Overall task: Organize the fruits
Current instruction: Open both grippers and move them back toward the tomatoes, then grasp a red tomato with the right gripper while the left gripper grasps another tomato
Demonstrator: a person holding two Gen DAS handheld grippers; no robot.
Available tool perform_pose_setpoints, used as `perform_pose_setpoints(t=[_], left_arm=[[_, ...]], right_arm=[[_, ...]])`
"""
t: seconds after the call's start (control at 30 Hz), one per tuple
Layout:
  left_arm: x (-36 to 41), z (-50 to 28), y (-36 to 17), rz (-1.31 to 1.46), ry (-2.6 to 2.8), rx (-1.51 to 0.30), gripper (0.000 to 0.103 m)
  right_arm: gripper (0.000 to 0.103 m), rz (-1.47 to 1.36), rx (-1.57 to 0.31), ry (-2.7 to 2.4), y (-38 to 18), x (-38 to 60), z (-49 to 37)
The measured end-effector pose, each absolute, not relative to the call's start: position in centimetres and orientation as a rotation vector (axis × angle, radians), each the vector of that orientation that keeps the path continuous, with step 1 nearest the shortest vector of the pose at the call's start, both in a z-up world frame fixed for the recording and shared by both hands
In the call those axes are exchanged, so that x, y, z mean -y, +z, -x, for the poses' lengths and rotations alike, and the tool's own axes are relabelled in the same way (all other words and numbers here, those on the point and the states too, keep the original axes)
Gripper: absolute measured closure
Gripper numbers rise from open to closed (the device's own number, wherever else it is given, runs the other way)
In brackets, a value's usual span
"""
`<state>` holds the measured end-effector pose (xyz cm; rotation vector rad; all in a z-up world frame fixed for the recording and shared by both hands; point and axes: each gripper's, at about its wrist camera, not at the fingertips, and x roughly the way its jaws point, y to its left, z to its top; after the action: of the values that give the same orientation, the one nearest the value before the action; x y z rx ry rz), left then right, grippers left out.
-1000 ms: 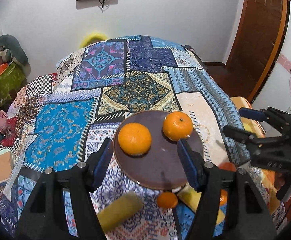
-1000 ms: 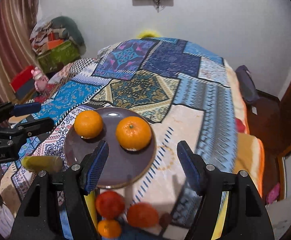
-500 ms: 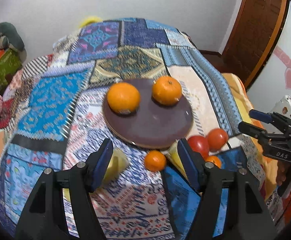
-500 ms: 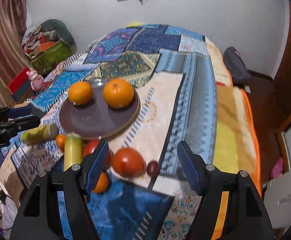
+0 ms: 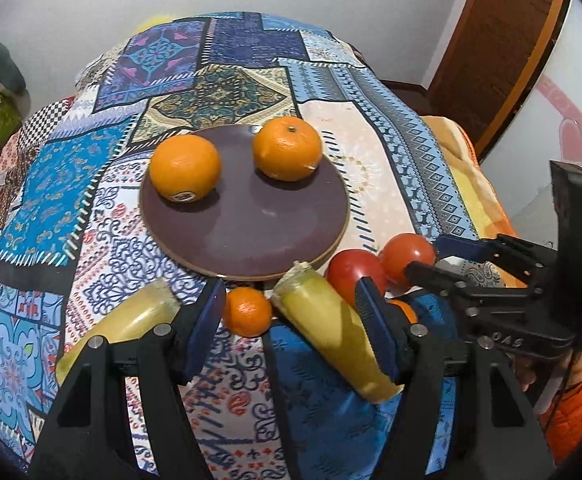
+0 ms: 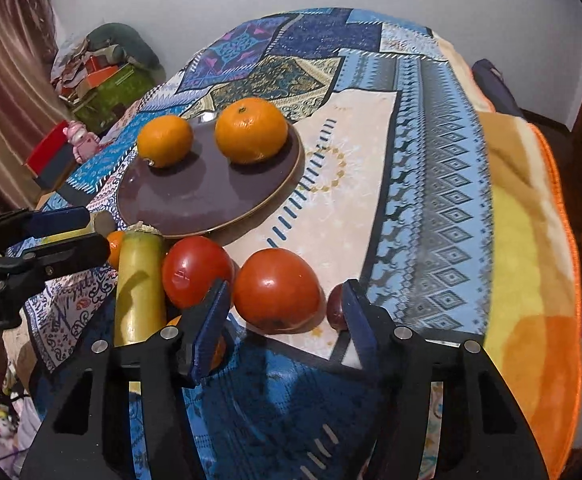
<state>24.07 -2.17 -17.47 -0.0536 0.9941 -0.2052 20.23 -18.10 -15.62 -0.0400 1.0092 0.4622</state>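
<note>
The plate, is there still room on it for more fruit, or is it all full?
There is room. The plate holds only two oranges at its far side; the near half is bare. The cream patch of bedspread right of the plate is also free. It is crowded at the near rim: two tomatoes, a small orange and yellow-green pieces.

Small orange (image 5: 405, 309) mostly hidden behind left gripper's finger; dark fruit (image 6: 335, 311), maybe a grape, half-covered.

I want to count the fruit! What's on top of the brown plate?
Two oranges sit on the brown plate, near its far edge. The rest of its top is bare. Whatever lies under the plate is hidden.
</note>
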Motion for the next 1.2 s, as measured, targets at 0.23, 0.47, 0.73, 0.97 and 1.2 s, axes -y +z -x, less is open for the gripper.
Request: perform_pose_setpoints(t=[0.23,0.47,0.73,0.97,1.2], left_arm=[[3.9,-24.6,-17.7,0.035,-0.233,-0.995,0.036],[6.2,-25.0,-17.5,0.004,-0.274,-0.990,0.047],[8.3,-26.4,-18.9,-0.015,-0.285,-1.039,0.054],[9.1,-26.9,-20.3,-0.064,-0.250,-1.085,0.054],[9.4,-26.8,-20.3,-0.100,-0.239,-1.109,0.054]], right_arm=[[0.056,0.049,-1.009,0.488,-16.1,17.6,-20.6],[0.058,0.031,-1.003,0.497,-15.8,18.4,-20.1],[0.058,-0.012,-0.979,0.449,-14.5,21.6,-19.4],[0.083,-0.044,-0.956,0.448,-13.6,22.8,-19.4],[0.084,-0.044,-0.980,0.475,-14.2,22.1,-19.6]])
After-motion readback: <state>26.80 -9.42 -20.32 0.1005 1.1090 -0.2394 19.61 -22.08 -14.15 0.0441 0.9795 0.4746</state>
